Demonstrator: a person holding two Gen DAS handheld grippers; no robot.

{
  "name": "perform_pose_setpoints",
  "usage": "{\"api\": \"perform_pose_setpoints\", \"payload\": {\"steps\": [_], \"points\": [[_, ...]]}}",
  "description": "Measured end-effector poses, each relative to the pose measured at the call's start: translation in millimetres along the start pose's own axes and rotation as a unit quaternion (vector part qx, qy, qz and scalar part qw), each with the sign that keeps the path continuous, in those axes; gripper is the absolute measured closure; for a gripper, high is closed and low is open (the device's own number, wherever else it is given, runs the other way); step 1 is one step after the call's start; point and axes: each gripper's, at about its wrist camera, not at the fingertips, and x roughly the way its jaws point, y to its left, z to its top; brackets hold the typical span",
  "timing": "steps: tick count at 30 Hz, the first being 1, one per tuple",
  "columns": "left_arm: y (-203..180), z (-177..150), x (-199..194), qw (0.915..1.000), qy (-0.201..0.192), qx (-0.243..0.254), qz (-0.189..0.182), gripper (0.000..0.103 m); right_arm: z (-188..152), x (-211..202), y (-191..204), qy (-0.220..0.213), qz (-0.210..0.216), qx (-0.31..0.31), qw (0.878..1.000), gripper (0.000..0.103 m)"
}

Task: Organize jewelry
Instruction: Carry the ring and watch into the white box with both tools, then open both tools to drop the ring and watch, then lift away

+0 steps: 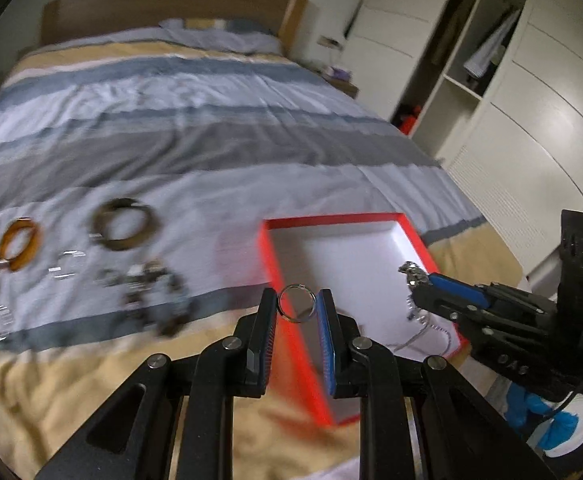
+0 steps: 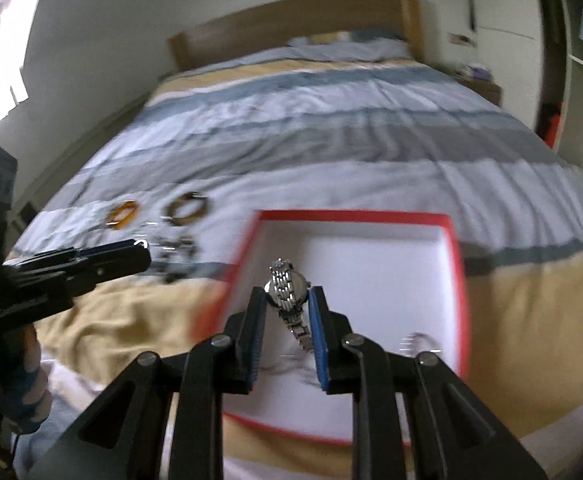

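A red-rimmed box (image 1: 333, 218) with a white inside lies on the bed; it also shows in the right wrist view (image 2: 355, 216). My left gripper (image 1: 297, 304) is shut on a silver ring (image 1: 296, 308), held over the box's left edge. My right gripper (image 2: 287, 300) is shut on a silver watch (image 2: 285, 286) with a metal band, held above the box's inside; it also shows in the left wrist view (image 1: 415, 288). A thin chain (image 1: 419, 334) lies in the box's near corner.
On the striped duvet left of the box lie an orange bangle (image 1: 19, 244), a dark bangle (image 1: 125, 224), clear rings (image 1: 67, 266) and a dark jumbled piece (image 1: 155, 292). A white wardrobe (image 1: 531, 100) stands right of the bed. A wooden headboard (image 1: 163, 8) is at the far end.
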Motion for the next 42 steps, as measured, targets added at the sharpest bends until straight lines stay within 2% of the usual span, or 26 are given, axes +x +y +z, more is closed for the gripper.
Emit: {"api": "perform_pose_setpoints", "payload": {"steps": [4, 10, 15, 19, 23, 25, 27, 36, 41, 42], "points": [[-20.6, 4.9, 47.8, 0.9994, 0.028, 0.020, -0.005, 0.083, -6.7, 28.9, -30.5, 0.026, -0.027, 0.018, 0.999, 0.083], [-27.1, 7.7, 105.2, 0.9968, 0.068, 0.040, 0.016, 0.083, -20.3, 55.0, -52.7, 0.058, -0.048, 0.024, 0.997, 0.083], [-26.9, 5.2, 127.7, 0.9943, 0.088, 0.054, 0.028, 0.083, -25.0, 63.2, -55.4, 0.068, -0.052, 0.023, 0.996, 0.083], [-28.0, 4.7, 130.5, 0.9944, 0.083, 0.058, 0.032, 0.083, -25.0, 63.4, -54.7, 0.071, -0.053, 0.021, 0.996, 0.082], [-23.5, 7.8, 123.3, 0.9956, 0.081, 0.045, 0.015, 0.078, -27.0, 60.6, -53.0, 0.073, -0.054, 0.021, 0.996, 0.082], [-23.9, 10.0, 114.1, 0.9963, 0.071, 0.045, 0.017, 0.060, -28.0, 55.0, -53.0, 0.070, -0.054, 0.023, 0.996, 0.082], [-24.2, 11.6, 102.4, 0.9971, 0.062, 0.042, 0.009, 0.056, -27.3, 48.4, -52.3, 0.065, -0.055, 0.025, 0.996, 0.081], [-23.1, -2.2, 28.5, 0.9990, 0.036, 0.025, 0.007, 0.053, -26.9, -13.0, -34.5, 0.026, -0.055, 0.038, 0.997, 0.081], [-12.8, -20.6, -21.9, 0.9992, 0.023, 0.017, 0.030, 0.051, -29.0, -54.6, -7.6, -0.002, -0.043, 0.034, 0.999, 0.078], [-9.7, -25.0, -34.2, 0.9989, 0.021, 0.015, 0.038, 0.048, -29.4, -62.7, -1.3, -0.008, -0.040, 0.032, 0.999, 0.077]]}}
